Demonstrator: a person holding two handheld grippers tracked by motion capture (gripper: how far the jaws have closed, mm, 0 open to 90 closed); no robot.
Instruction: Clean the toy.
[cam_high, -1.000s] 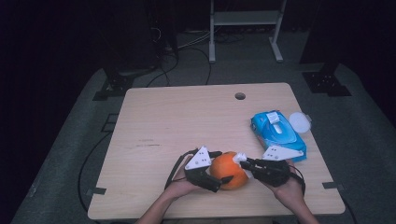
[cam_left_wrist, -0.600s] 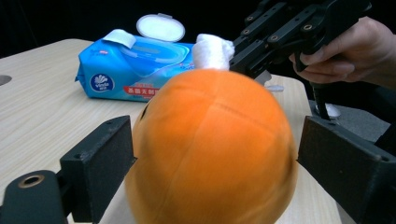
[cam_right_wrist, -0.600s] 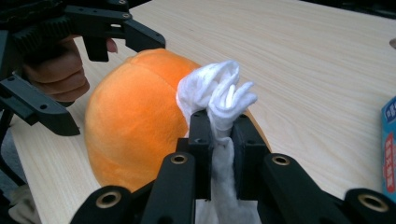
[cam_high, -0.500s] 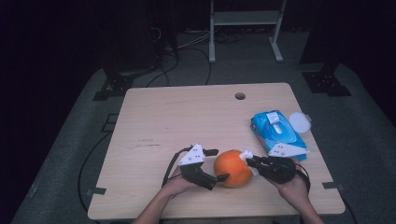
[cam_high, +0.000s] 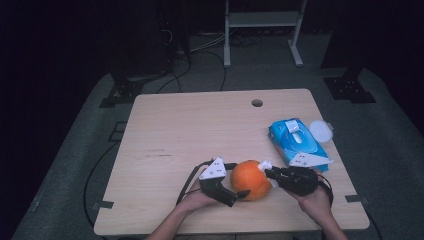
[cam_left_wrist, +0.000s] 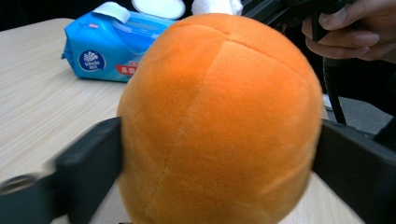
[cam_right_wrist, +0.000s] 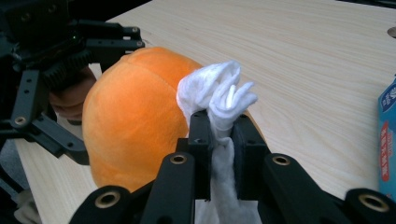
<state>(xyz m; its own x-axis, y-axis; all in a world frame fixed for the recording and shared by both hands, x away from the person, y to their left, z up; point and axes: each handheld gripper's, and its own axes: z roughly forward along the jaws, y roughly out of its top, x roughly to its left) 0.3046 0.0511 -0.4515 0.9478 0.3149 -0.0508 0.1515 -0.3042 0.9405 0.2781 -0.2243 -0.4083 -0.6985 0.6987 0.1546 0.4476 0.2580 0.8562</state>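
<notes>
An orange plush ball (cam_high: 250, 179) rests near the table's front edge. My left gripper (cam_high: 239, 181) reaches in from the left. In the left gripper view its black jaws flank the ball (cam_left_wrist: 219, 121) and press on both sides; they have just been closing on it. My right gripper (cam_high: 267, 172) comes from the right, shut on a crumpled white wipe (cam_high: 263, 165). In the right gripper view the wipe (cam_right_wrist: 219, 93) sticks up between the closed fingers of that gripper (cam_right_wrist: 219, 140) and lies against the ball's (cam_right_wrist: 135, 121) upper right side.
A blue pack of wet wipes (cam_high: 297, 142) lies at the right of the wooden table (cam_high: 200, 130), with a round white lid (cam_high: 321, 131) beside it. A small hole (cam_high: 257, 103) sits near the far edge. Cables and a metal stand are on the floor behind.
The wipe in the right gripper has shifted slightly to the right on the ball's top. The left gripper drew back a little and returned. The ball has hardly moved.
</notes>
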